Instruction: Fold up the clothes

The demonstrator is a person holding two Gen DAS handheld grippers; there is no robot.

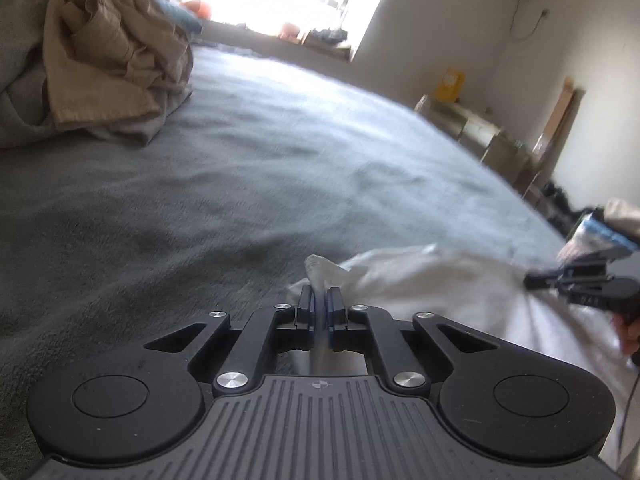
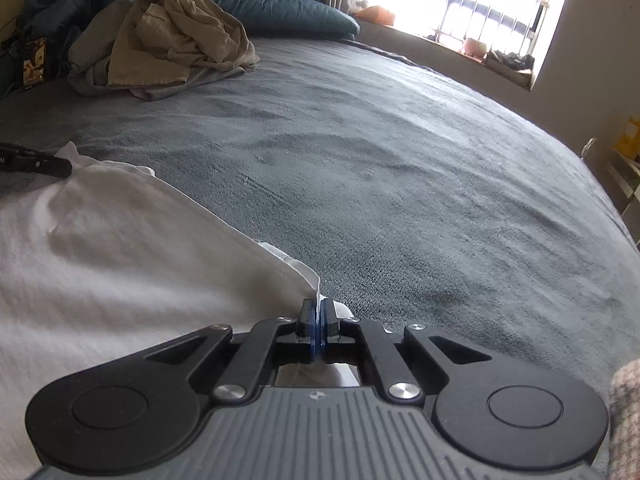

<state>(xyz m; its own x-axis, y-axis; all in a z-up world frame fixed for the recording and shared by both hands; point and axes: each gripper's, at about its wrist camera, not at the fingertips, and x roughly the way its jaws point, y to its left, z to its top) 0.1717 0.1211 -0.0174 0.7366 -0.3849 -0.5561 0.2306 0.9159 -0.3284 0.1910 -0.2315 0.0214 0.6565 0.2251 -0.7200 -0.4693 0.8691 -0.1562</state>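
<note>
White garment (image 2: pixel 120 248) lies spread on the grey bed (image 2: pixel 400 160) at the lower left of the right wrist frame — and at the lower right of the left wrist frame, where it bunches toward the far side. We have the left tool (image 1: pixel 320 300) pinched tight on a corner of it, a tuft of cloth standing up between the pads. Our right tool (image 2: pixel 319 312) is likewise clamped on a hemmed corner at the bottom centre of its frame. We judge the step in hand to be the first fold: both corners are gripped, ready to be carried. Next we would need to lift the two corners together, evenly, and lay them over the opposite edge. No container shows; a loose pile of tan and grey clothes (image 2: pixel 168 40) waits at the upper left.
</note>
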